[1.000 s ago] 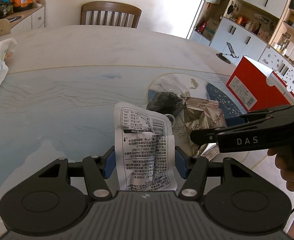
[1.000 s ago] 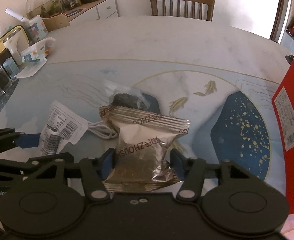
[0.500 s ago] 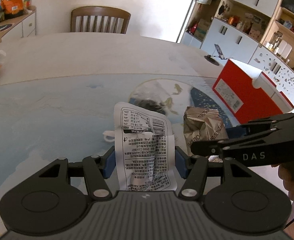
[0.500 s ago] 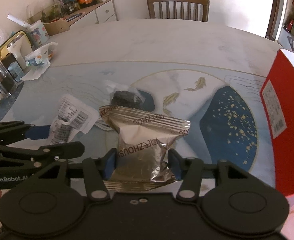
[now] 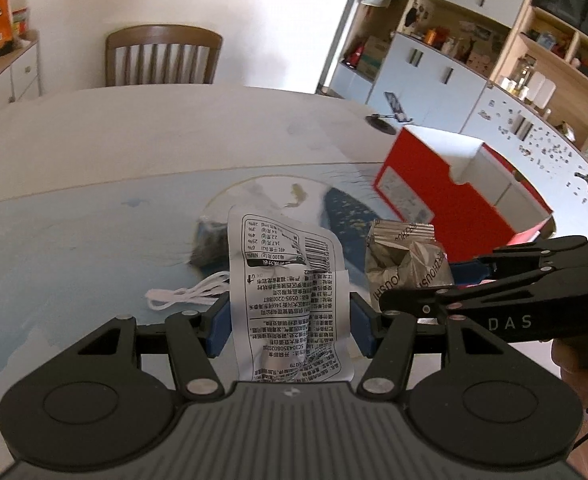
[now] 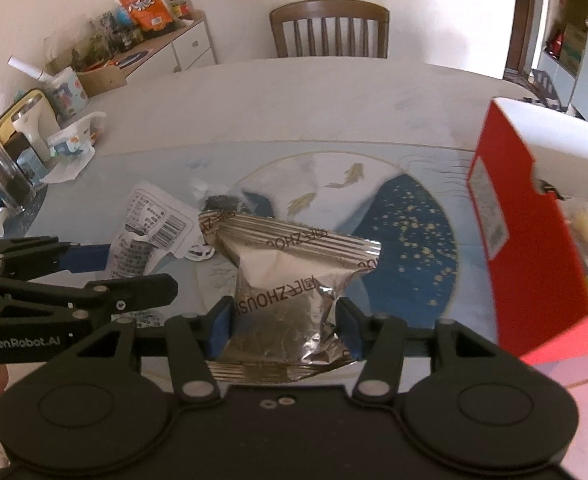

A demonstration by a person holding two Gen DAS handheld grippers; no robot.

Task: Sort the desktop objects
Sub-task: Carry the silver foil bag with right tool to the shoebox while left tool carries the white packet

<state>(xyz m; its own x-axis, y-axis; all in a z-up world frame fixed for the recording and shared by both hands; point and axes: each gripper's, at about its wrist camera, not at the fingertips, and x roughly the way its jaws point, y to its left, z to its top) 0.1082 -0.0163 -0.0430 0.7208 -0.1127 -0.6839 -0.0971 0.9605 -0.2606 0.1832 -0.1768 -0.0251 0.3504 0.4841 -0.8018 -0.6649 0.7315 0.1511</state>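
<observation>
Both held packets have risen off the table (image 5: 93, 152). Left gripper (image 5: 289, 326) clamps the white packet (image 5: 289, 300); right gripper (image 6: 283, 330) clamps the silver pouch (image 6: 285, 292), hiding each lower edge.

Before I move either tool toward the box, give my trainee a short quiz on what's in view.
1. True or false: the left tool is shut on the white packet.
2. Multiple choice: what does the right tool hold? A) a white cord B) a silver foil packet C) a glass jar
3. Fill in: the red box stands to the ____ of the silver foil packet in the right wrist view.

Key: 1 true. 2 B. 3 right. The white cord lies loose on the table, beside a dark bagged item that no tool holds.
</observation>
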